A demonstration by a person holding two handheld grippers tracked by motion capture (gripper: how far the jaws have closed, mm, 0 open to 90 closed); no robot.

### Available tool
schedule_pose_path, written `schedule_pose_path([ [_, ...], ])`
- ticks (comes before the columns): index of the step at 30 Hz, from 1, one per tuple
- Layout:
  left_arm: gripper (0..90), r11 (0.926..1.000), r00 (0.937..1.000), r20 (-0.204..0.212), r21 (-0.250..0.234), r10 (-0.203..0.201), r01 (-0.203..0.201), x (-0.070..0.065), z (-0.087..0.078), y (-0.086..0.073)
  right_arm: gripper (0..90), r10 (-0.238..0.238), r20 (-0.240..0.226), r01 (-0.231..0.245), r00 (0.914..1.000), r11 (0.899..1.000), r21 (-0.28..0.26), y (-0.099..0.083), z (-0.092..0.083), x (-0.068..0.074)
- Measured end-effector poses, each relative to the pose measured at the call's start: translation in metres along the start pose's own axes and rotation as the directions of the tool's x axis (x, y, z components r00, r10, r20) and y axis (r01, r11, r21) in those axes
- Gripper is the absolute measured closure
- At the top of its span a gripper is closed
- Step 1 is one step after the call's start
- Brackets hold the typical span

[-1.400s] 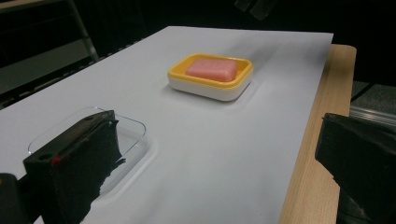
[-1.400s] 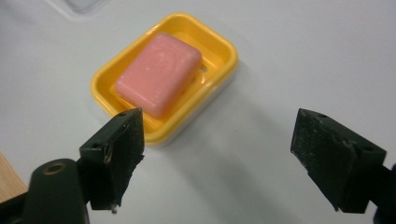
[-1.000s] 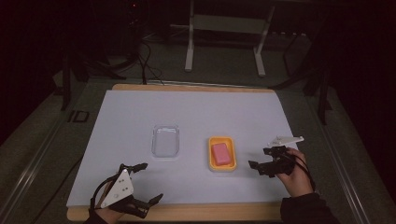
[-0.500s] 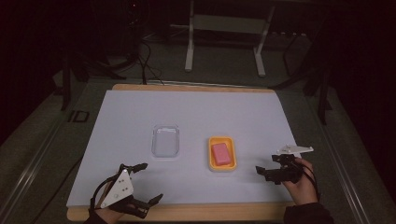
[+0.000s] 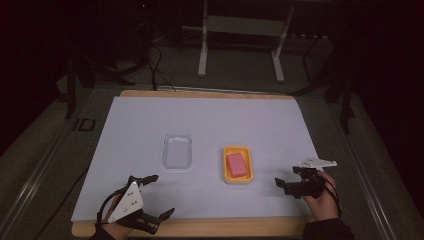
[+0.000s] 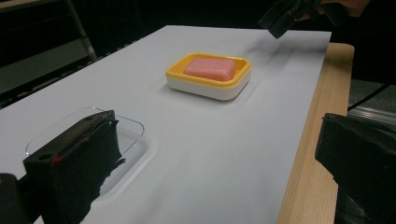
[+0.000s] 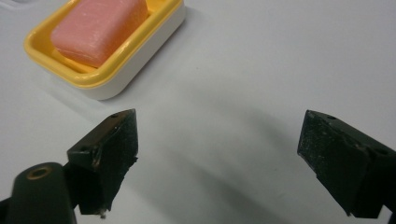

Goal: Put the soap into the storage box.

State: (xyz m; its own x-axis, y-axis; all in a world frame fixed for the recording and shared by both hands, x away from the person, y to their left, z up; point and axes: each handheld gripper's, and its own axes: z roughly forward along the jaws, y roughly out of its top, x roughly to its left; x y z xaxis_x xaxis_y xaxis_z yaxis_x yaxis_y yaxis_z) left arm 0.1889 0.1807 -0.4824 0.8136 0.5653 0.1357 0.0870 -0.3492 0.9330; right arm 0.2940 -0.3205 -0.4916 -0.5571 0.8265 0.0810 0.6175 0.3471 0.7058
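Observation:
A pink soap bar [image 5: 237,163] lies in a yellow-and-white soap dish [image 5: 224,172] right of the sheet's middle. A clear plastic tray [image 5: 177,151] sits empty to its left. My right gripper [image 5: 286,176] hovers low just right of the dish, pointing toward it; its jaws have just been opening and stand open with nothing between them. In the right gripper view, the soap [image 7: 98,25] and dish [image 7: 140,51] lie ahead at upper left of that gripper [image 7: 219,161]. My left gripper [image 5: 160,196] rests open at the near left edge, with bare sheet between its jaws [image 6: 215,182].
A white sheet [image 5: 210,120] covers the wooden tabletop [image 5: 200,227], whose edge shows along the near side. Metal stand legs [image 5: 202,50] and cables lie on the dark floor beyond the table. In the left gripper view the right gripper [image 6: 285,16] shows past the dish [image 6: 210,88].
My right gripper has drawn a little to the right and down toward the near edge, away from the soap dish. The left gripper, dish and tray have stayed put.

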Motion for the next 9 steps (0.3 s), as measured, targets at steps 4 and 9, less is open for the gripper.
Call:
schedule_pose_path([
  [4, 0.6, 1.0000, 1.0000, -0.002, -0.001, -0.003, 0.003, 0.0001, -0.0001, 0.0000, 12.5, 0.003, 0.000, -0.003, 1.0000, 1.000, 0.001, -0.0012, 0.0011, -0.0012],
  [9, 0.6, 1.0000, 1.0000, -0.001, -0.001, -0.003, 0.003, 0.0002, 0.0002, 0.0000, 12.5, 0.001, 0.006, -0.001, 1.0000, 1.000, 0.003, -0.0011, 0.0011, -0.0014],
])
